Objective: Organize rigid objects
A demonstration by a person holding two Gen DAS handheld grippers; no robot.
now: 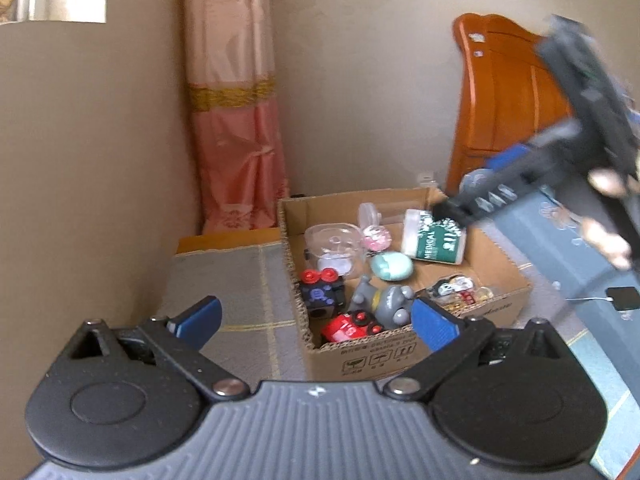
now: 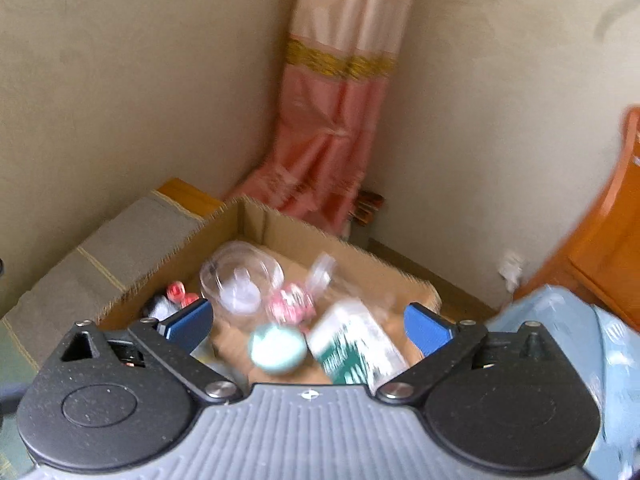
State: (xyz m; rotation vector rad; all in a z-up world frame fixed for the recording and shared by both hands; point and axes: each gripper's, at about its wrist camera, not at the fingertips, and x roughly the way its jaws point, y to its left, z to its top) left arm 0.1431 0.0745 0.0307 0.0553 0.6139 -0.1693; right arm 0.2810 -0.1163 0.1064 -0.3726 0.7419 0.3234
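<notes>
Cardboard box (image 1: 400,354) on bed, in corner by pink curtain (image 1: 236,120) — filled with small items. Green-white medical packet (image 2: 352,346) inside box, below and between right gripper (image 2: 308,326) jaws — spread wide, pads clear of it. Left gripper (image 1: 316,318) gaping too, empty, near box's front wall.

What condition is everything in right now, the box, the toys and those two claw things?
Cardboard box: open-topped, partly filled.
Green-labelled pack: lying tilted in the box, free of both grippers.
Mint egg-shaped case: closed, resting in the box.
Clear round container: in the box, on its side.
Grey figurine: toppled over.
Left gripper: open, empty.
Right gripper: open, empty, above the box.
</notes>
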